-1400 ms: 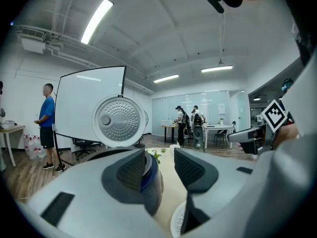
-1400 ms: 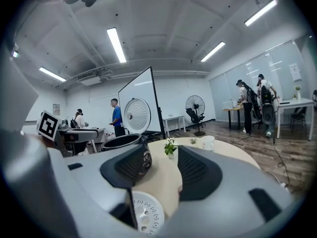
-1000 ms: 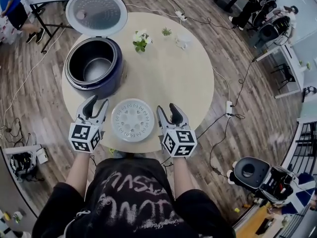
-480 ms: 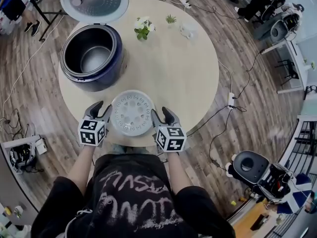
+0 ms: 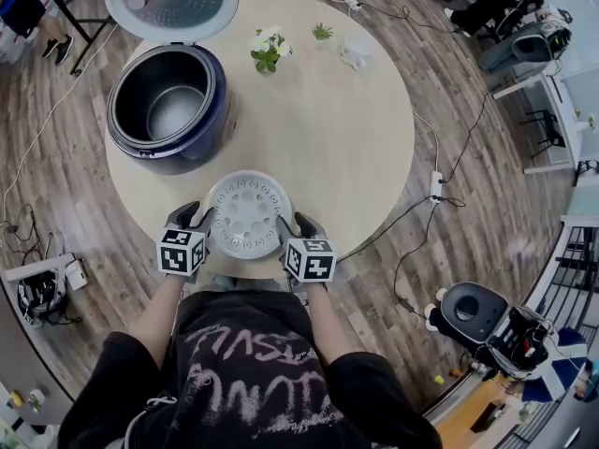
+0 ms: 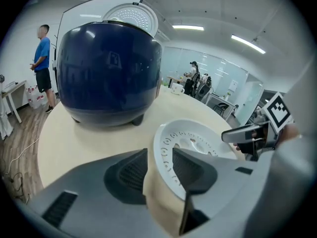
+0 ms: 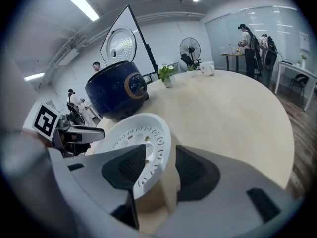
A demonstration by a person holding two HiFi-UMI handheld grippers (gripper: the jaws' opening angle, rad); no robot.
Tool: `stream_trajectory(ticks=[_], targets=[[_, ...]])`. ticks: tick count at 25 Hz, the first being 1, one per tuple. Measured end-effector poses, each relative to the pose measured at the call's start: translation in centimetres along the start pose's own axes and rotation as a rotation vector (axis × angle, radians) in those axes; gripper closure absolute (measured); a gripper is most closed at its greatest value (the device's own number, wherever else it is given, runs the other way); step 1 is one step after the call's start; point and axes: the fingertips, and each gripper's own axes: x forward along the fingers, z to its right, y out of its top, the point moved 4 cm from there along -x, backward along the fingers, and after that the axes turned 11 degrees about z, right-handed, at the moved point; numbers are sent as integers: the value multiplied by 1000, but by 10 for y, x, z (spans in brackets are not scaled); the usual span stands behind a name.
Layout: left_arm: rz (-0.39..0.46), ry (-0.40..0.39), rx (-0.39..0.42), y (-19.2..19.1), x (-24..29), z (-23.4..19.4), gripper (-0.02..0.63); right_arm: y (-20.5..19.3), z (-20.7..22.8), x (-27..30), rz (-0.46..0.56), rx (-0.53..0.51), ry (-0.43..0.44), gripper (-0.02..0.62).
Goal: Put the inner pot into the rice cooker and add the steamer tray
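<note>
In the head view the rice cooker (image 5: 168, 108) stands at the far left of the round desk (image 5: 328, 129), its lid (image 5: 171, 3) tipped open behind it and the grey inner pot (image 5: 174, 112) apparently already seated inside. So the first step looks done and the steamer tray is the step in hand. The white steamer tray (image 5: 249, 214) lies flat near the desk edge, on the person's side of the cooker and a little to its right. The left gripper (image 5: 194, 221) and right gripper (image 5: 294, 229) flank the tray on opposite sides. In the left gripper view the jaws stand apart with the tray's rim (image 6: 162, 148) between them. Bare desk shows between the rim and the outer jaw, so nothing is clamped, and the cooker's blue body (image 6: 109, 73) rises just beyond. The right gripper view shows the same: jaws parted and straddling the opposite rim (image 7: 154, 155) without pinching it, the cooker further off to the left. The next move probably calls for both pairs of jaws to close on the thin rim together. The tray would then be lifted level, carried to the cooker and lowered squarely onto the pot's mouth.
</note>
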Motion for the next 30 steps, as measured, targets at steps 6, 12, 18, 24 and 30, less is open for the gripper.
stream_trajectory(ticks=[6,12,18,24,30], targets=[[-40,-2,-23,-12,3,-3,451,-9,3,5,-42,-2,-2,421],[-50,-11,-33,-14,8,2,490,-16,4,5,-52,-15,-2,444],[-43,-9,-62,-15,8,3,508,-17,1,6,-44,-39,-3,488],[-9,-3,-73,-9,0,5,517,-9,-2,0,0,-44,-7,500],[102,12,-61,22,-16,12,555,21,-5,-19,114,-71,-22,539]])
